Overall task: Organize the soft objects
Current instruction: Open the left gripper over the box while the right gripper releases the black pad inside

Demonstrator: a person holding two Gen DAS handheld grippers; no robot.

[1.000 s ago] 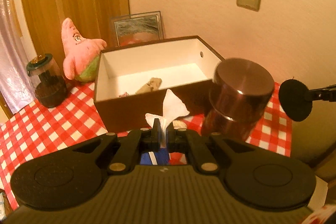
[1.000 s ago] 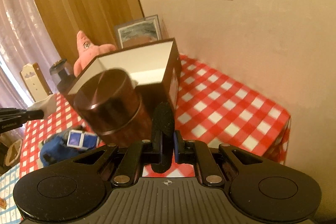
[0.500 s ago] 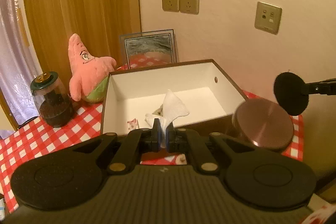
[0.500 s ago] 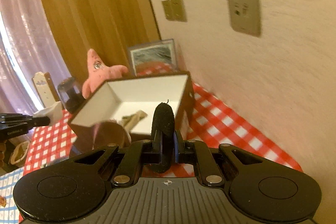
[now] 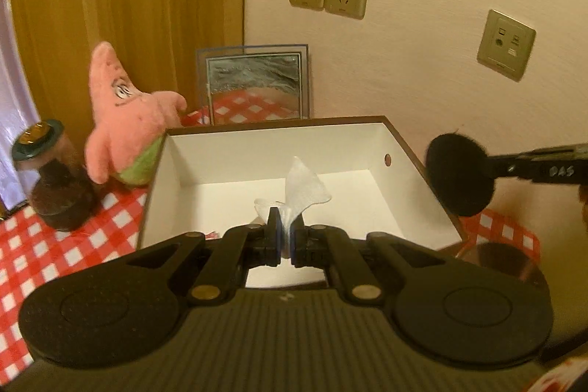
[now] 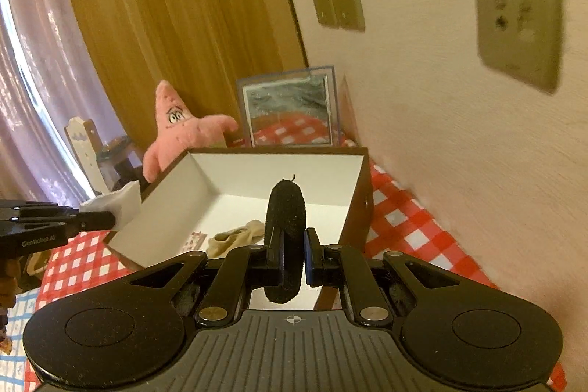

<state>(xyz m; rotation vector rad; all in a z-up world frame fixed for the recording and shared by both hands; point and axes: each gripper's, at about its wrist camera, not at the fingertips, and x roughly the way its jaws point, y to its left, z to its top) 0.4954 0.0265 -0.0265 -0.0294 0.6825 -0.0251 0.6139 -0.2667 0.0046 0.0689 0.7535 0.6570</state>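
Left wrist view: left gripper (image 5: pixel 286 239) clamps a white cloth (image 5: pixel 303 190) above the open box (image 5: pixel 411 153). Right gripper (image 6: pixel 293 258) grips a black pad (image 6: pixel 286 208) over it. A beige item (image 6: pixel 235 237) lies inside; the pink plush (image 5: pixel 125 120) remains outside, unsorted.

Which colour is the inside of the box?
White: the inside of the box is plain white, with dark brown outer walls. The right wrist view shows it best.

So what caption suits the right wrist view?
Right gripper holds a black pad above the open box.
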